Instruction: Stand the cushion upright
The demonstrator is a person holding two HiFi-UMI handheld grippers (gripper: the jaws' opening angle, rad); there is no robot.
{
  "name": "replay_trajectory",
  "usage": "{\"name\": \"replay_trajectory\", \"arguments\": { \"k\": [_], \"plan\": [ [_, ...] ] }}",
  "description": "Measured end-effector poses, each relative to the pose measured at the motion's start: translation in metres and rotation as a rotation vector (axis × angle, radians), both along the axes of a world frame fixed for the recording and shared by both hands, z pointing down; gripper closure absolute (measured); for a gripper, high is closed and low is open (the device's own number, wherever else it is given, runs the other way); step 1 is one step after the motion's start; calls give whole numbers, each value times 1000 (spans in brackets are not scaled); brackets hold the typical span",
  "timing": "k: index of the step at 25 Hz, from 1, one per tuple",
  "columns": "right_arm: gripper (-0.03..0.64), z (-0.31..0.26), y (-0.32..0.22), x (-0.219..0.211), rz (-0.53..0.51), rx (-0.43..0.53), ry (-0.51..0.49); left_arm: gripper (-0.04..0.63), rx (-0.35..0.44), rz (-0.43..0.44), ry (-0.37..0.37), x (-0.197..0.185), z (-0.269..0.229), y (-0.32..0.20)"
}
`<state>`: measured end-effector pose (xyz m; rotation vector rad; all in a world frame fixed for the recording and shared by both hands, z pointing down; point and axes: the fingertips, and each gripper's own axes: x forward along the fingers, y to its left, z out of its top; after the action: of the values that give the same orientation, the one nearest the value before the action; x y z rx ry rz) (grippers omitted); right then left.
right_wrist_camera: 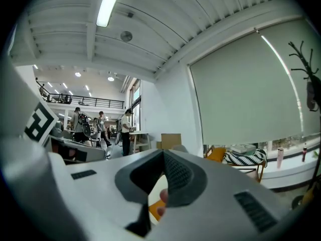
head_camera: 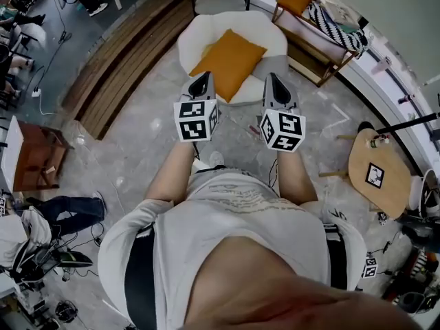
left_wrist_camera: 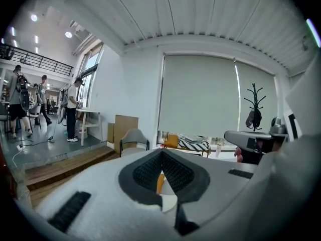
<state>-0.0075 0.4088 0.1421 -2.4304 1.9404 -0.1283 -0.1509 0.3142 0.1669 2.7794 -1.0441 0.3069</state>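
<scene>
The orange cushion (head_camera: 229, 62) lies flat on the seat of the white armchair (head_camera: 196, 36), one corner pointing at its back, just beyond both tools. The left tongs (head_camera: 203, 78) and right tongs (head_camera: 273, 80) are each pressed fully together and carry nothing, side by side short of the near edge of the seat. To do this well, I would spread both before reaching in, pinch the cushion at its left and right corners, then tip it up and lean it against the chair's back, so it cannot slump.

Cushion (head_camera: 228, 62) on armchair (head_camera: 199, 33), round table (head_camera: 397, 184) right, wooden step (head_camera: 127, 57) left
</scene>
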Motion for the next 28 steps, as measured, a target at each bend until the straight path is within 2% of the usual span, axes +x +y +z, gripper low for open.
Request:
{"name": "replay_trajectory", "arguments": {
  "k": [18, 28],
  "plan": [
    [591, 0, -108, 7, 16, 17, 14, 575, 22, 24, 28, 9, 0, -110],
    [591, 7, -151, 3, -20, 5, 10, 575, 6, -5, 26, 5, 8, -144]
  ]
}}
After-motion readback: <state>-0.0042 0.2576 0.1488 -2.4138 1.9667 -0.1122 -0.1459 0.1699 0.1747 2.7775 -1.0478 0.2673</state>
